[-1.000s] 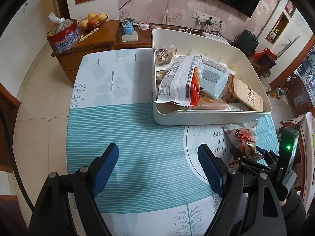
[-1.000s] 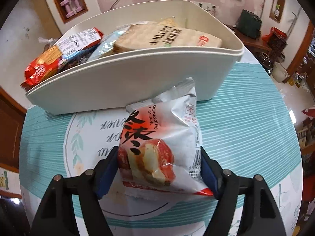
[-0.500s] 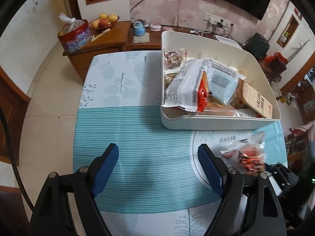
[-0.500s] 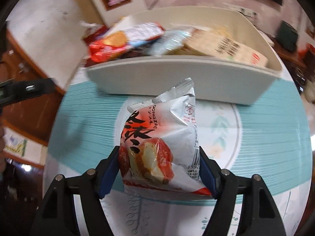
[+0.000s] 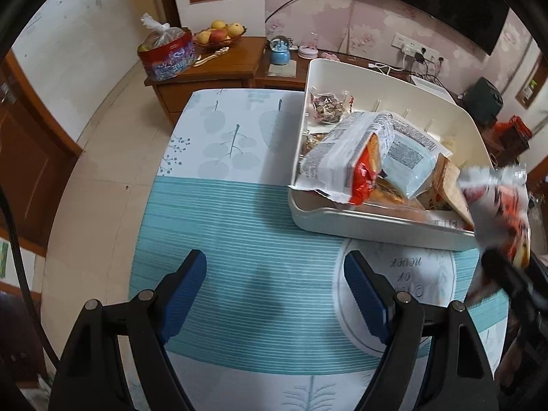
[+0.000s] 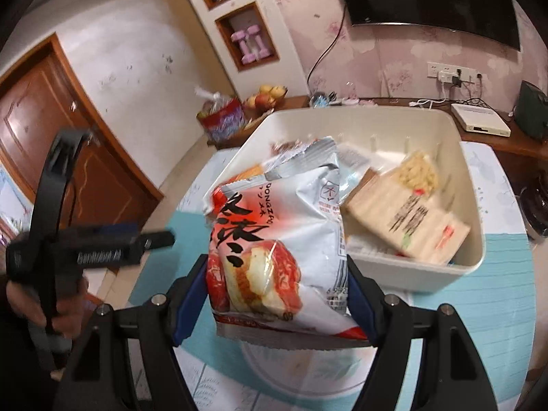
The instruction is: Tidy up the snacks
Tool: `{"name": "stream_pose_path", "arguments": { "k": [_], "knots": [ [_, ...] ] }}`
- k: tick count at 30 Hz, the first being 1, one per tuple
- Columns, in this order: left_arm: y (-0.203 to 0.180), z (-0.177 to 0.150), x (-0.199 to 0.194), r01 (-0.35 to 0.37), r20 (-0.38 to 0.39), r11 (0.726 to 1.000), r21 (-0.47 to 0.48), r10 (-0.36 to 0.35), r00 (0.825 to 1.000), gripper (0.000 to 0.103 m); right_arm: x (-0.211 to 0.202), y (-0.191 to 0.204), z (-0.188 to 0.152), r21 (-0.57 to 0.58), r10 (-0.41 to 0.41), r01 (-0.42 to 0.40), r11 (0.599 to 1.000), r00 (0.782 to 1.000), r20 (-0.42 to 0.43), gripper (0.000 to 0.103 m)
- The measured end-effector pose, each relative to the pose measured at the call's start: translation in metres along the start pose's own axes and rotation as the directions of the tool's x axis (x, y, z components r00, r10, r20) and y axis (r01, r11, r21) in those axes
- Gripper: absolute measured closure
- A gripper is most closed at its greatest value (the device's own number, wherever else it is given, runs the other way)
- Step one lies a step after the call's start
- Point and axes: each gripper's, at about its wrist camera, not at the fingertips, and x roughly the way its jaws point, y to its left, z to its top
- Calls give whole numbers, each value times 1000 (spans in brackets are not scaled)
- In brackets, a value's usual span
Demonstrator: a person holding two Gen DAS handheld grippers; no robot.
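Left wrist view. Left hand-held gripper seen hovering over the teal-striped, leaf-printed tablecloth on the worktop, blue pads spread wide apart, nothing between them. Cream rectangular plastic bin noted on the worktop ahead and to the right, loaded with packets: a long white-and-red wrapped biscuit pack propped over the near-left rim, a pale blue pouch beside it, a tan cracker pack toward the right end, a small clear bag of wrapped sweets at the far-left corner. White-and-red foil snack bag observed blurred at the right edge, raised above the bin's near-right corner, gripped from below by the right hand-held gripper. Wooden sideboard recorded beyond the worktop, carrying a fruit bowl and a red tub in a plastic bag.

Right wrist view. Right hand-held gripper found clenched on the lower part of the foil snack bag, bag upright, off the worktop, in front of the bin's near-left side. Bin seen behind, tan cracker pack lying tilted inside toward the right. Left hand-held gripper body noted at the left edge, well apart from the bin.
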Motion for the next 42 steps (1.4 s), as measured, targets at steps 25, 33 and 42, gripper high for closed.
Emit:
{"name": "stream_pose_path", "arguments": {
  "k": [25,33,42],
  "knots": [
    [26,-67,-102,63,26,993,-104,-61,998,21,-8,-86,25,223,-304,320,921,947,-106,7],
    [28,-99,-167,233,27,972,-31,-232,972,21,-88,-46,-12,299,-312,345,890,937,-155,7],
    [21,-134,-228,293,51,956,22,-294,954,21,-193,28,-77,271,-306,349,897,933,-189,6]
  ]
}}
